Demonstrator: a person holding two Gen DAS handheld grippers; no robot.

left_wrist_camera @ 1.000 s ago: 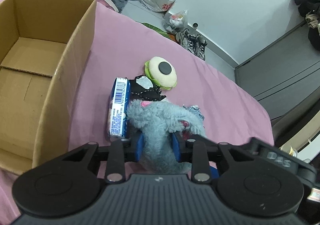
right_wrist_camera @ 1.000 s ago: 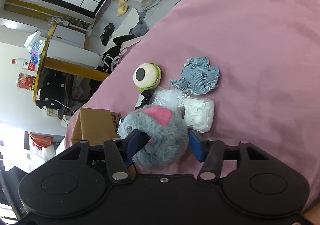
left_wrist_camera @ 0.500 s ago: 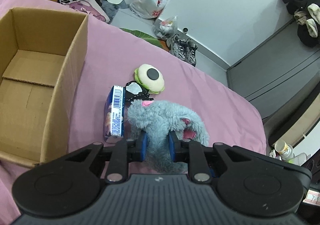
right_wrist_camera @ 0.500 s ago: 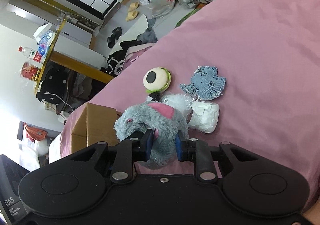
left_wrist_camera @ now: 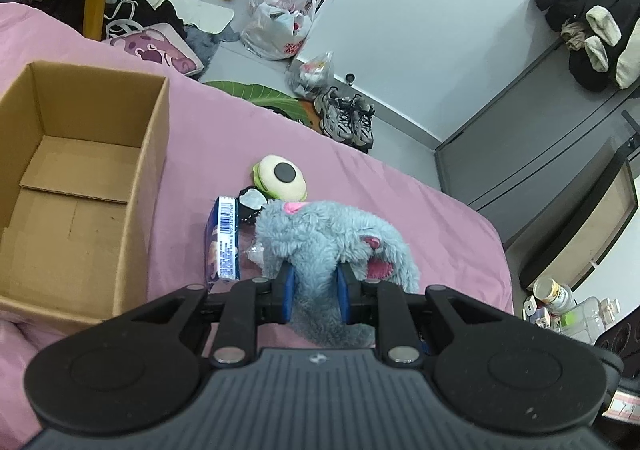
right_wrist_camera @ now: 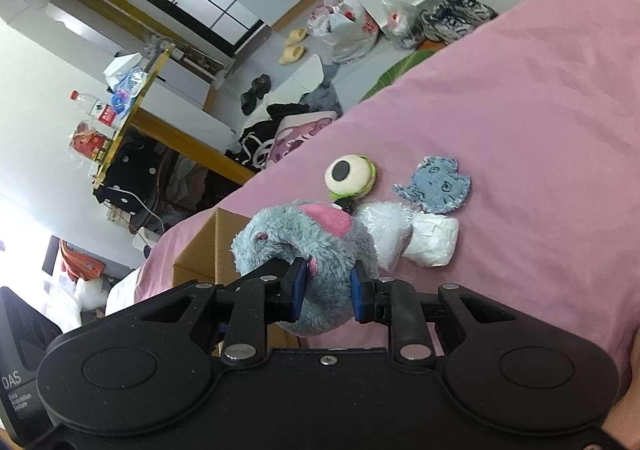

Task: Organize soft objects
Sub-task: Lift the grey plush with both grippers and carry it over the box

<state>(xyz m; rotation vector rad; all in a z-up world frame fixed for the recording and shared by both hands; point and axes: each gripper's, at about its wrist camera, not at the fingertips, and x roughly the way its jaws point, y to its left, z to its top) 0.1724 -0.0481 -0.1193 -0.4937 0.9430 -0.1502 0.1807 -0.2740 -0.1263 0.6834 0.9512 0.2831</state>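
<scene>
Since a second ago both pairs of blue pads have squeezed in on the grey plush toy [left_wrist_camera: 320, 234] and it has come up off the pink bed [left_wrist_camera: 420, 209], with the cardboard box now farther off in the left view. On the left stands that cardboard box [left_wrist_camera: 152, 153], open at the top, with nothing inside it but its bare folded flaps. Just right of the box lies a blue packet with a barcode [left_wrist_camera: 225, 238], flat on the bed. Next comes the left hand-held gripper [left_wrist_camera: 315, 292], narrowed onto a lower fold of the toy, whose fur bulges out above and below its pads. Beyond the toy sits a round eyeball plush [left_wrist_camera: 282, 179]. In the right wrist view the right hand-held gripper [right_wrist_camera: 326, 292] pinches another part of the same toy, fingers close together. To its right lie a clear-wrapped white bundle [right_wrist_camera: 386, 228], a white wad [right_wrist_camera: 434, 240] and a blue cat-shaped patch [right_wrist_camera: 438, 189].
</scene>
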